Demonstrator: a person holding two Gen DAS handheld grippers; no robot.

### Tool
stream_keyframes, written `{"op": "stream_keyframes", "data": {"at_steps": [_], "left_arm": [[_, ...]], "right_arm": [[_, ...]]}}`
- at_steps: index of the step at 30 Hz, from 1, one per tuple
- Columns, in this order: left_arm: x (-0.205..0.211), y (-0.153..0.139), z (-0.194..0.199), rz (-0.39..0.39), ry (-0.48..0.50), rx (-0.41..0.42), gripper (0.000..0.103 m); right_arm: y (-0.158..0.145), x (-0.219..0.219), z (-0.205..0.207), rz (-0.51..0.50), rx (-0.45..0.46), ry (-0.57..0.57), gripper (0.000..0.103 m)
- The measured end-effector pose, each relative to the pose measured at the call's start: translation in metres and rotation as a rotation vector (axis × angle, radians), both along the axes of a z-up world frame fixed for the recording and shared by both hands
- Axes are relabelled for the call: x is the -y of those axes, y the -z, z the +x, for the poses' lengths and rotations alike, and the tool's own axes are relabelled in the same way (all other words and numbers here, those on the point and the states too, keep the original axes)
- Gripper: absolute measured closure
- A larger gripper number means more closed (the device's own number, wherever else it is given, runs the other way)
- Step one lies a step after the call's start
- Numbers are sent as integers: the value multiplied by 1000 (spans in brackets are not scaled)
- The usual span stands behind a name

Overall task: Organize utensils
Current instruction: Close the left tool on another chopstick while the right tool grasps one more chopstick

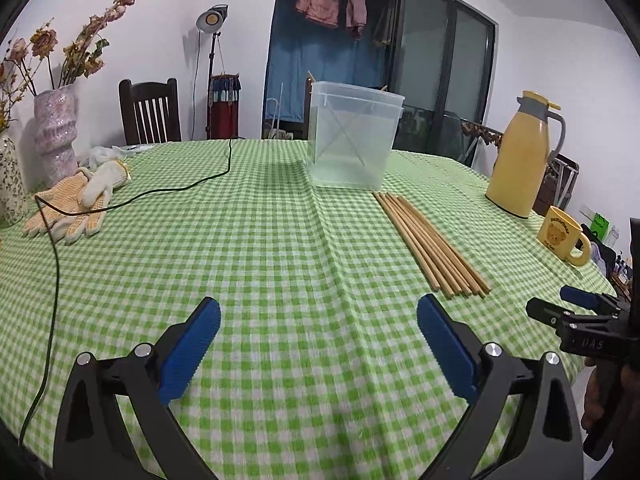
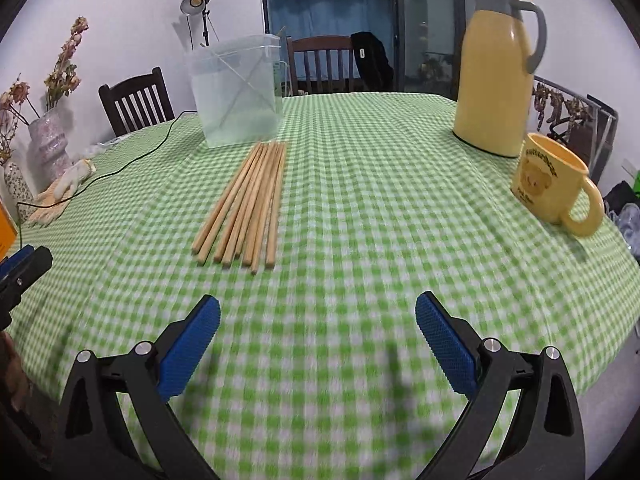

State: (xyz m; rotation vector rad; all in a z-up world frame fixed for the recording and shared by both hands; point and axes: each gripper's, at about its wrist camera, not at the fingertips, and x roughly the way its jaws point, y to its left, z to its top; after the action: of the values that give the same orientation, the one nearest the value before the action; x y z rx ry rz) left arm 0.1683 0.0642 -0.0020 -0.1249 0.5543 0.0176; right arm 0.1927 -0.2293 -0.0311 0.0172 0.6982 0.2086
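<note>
Several wooden chopsticks point(image 1: 430, 243) lie side by side on the green checked tablecloth point(image 1: 260, 248), also in the right wrist view point(image 2: 246, 200). A clear plastic box point(image 1: 354, 140) stands upright just behind them, also in the right wrist view point(image 2: 238, 90); thin sticks seem to lean inside it. My left gripper point(image 1: 318, 310) is open and empty above the cloth, left of the chopsticks. My right gripper point(image 2: 318, 308) is open and empty, short of the chopsticks' near ends; it shows at the left view's right edge point(image 1: 560, 306).
A yellow thermos jug point(image 2: 494, 72) and a yellow bear mug point(image 2: 550, 180) stand at the right. Work gloves point(image 1: 76, 200), a black cable point(image 1: 56, 240) and vases with dried flowers point(image 1: 54, 136) are at the left. Chairs point(image 2: 134, 100) stand behind the table.
</note>
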Motion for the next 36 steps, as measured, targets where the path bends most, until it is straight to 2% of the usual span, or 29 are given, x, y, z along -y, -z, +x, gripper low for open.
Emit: {"op": "stream_keyframes", "data": {"at_steps": [4,7,10,13,15,18,19,22,25,29,32,36], "left_arm": [[0,-4,19,-5,-16,-9,8],[2,-7,35,8,-10,-10,8],[7,-7,52,42,-5,-24,8],[16,-2,74,86,10,-76,8],[20,1,86,110,12,-112,8],[22,2,97,106,34,-130,8],[23,3,100,97,47,-138,8],[28,7,114,64,85,-180,8],[42,9,122,75,120,-188,8],[66,14,132,130,173,-204,8],[79,17,135,163,195,-211,8],[92,23,139,218,220,-240,9]], "right_arm": [[-2,2,22,0,1,18,9],[-4,2,37,26,-26,15,14],[-5,-5,50,-11,-46,-4,20],[-5,-12,66,-24,-70,-46,30],[-4,-16,74,-33,-78,-63,42],[-5,-21,88,-10,-103,-103,57],[-5,-22,91,-8,-109,-112,57],[-2,-26,97,-14,-119,-139,63],[5,-29,100,-22,-151,-158,72],[6,-30,95,-20,-162,-185,73],[10,-37,86,-92,-130,-214,75],[8,-27,74,-77,-131,-210,83]]}}
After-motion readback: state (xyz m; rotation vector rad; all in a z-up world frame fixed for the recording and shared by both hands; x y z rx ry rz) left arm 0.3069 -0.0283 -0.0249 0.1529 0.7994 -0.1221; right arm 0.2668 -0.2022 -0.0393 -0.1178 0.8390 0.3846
